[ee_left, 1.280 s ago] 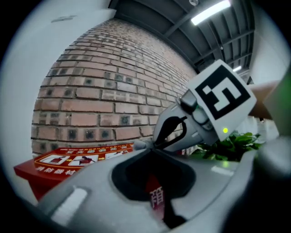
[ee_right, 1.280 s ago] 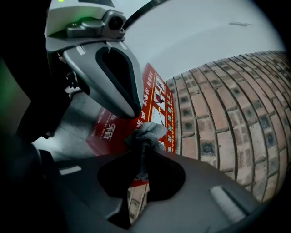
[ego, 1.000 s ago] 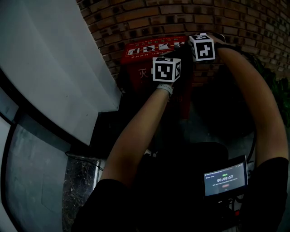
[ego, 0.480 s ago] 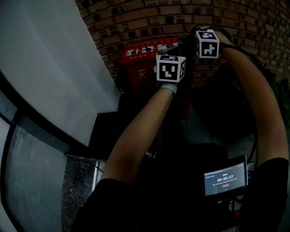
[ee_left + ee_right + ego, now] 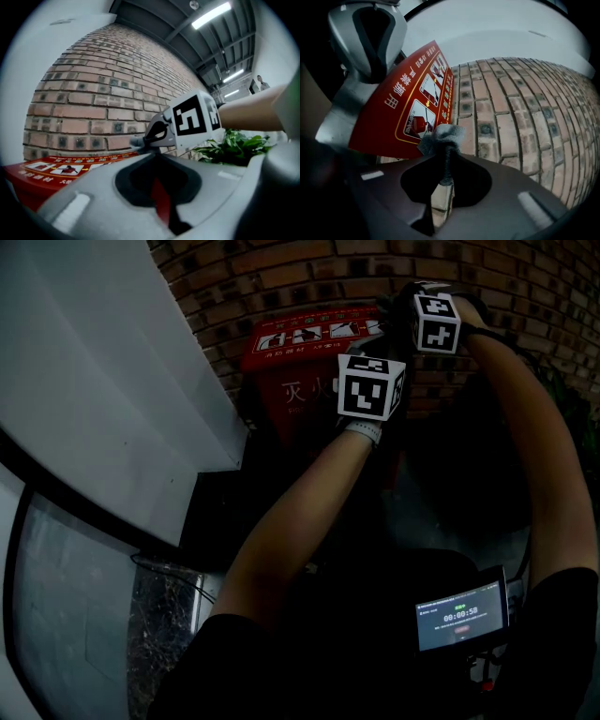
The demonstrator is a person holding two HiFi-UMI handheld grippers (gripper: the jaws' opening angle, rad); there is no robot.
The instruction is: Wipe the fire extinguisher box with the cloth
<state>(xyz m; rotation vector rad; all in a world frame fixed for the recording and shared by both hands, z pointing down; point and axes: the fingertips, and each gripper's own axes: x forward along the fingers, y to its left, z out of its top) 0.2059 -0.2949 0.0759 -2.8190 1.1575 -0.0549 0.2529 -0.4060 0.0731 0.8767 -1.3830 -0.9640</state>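
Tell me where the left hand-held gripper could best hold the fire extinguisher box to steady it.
Probably the front edge of its top panel, coming from the front and above: that lip looks narrow enough for the jaws, the fire extinguisher box body looks too wide, and the brick wall blocks the back.

1 red fire extinguisher box (image 5: 291,381) stood against a brick wall (image 5: 281,268). 2 tools were held up at it: left tool (image 5: 367,357) lower, right tool (image 5: 405,315) higher. 1 lit screen (image 5: 461,615) glowed lower right.
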